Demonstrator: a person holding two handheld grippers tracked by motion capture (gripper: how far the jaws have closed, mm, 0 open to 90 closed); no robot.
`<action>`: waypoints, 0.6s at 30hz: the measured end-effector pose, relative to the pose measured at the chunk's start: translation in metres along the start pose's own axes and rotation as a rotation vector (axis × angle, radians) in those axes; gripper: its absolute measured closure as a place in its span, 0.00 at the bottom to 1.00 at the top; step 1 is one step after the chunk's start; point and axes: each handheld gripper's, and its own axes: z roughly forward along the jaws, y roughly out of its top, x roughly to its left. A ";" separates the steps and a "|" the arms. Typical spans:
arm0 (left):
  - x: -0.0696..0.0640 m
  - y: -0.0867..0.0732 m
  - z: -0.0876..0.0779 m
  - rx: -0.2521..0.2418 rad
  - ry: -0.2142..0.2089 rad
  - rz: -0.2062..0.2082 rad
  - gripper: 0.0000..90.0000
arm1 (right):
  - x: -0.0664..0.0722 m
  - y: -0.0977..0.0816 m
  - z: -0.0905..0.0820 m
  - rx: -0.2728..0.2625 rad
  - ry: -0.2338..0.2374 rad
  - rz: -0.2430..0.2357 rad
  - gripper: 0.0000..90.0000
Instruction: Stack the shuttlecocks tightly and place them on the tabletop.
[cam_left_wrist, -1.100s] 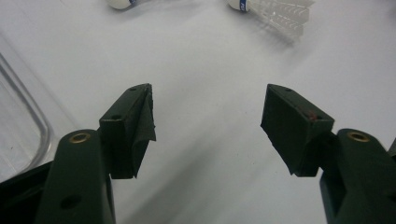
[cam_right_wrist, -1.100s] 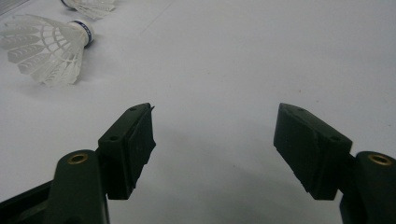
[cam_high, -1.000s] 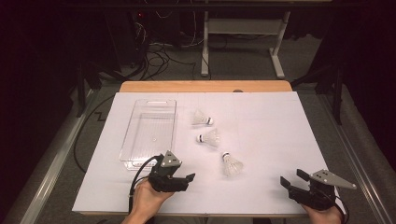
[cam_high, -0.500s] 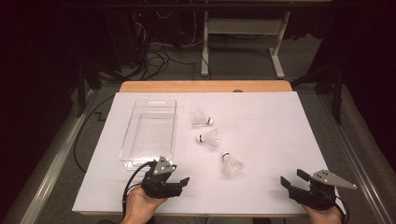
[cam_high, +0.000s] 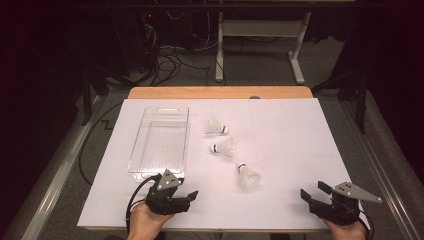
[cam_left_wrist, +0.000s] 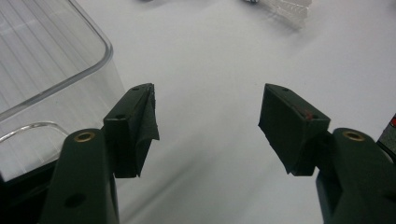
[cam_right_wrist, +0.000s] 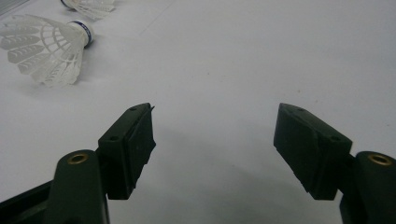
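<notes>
Approach stage. Left hand-held gripper (cam_high: 187, 196) and right hand-held gripper (cam_high: 311, 193), jaws apart and empty, rest at the worktop's (cam_high: 290, 130) near edge. Three shuttlecocks lie beside the clear tray (cam_high: 161, 142); the nearest shuttlecock (cam_high: 247, 176) probably calls for a forward reach.

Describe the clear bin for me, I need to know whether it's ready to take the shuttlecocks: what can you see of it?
The clear bin is a long rectangular tray of see-through plastic with rounded corners, a ribbed floor and a thick rolled rim. It sits upright and open-topped on the left part of the white table cover, long side running away from the person. Nothing lies inside. The three shuttlecocks rest to its right, apart from it. The left gripper hovers just past its near end, jaws open, not touching it.
</notes>
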 end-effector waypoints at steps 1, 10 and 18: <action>0.001 -0.001 -0.001 -0.002 0.003 -0.001 0.41 | 0.000 0.000 0.000 0.000 0.000 0.000 0.33; 0.009 -0.009 -0.010 -0.011 0.023 -0.026 0.41 | 0.000 0.000 0.000 -0.001 0.001 -0.001 0.33; 0.015 -0.015 -0.016 -0.026 0.038 -0.047 0.41 | 0.000 0.000 0.000 0.001 -0.001 -0.002 0.33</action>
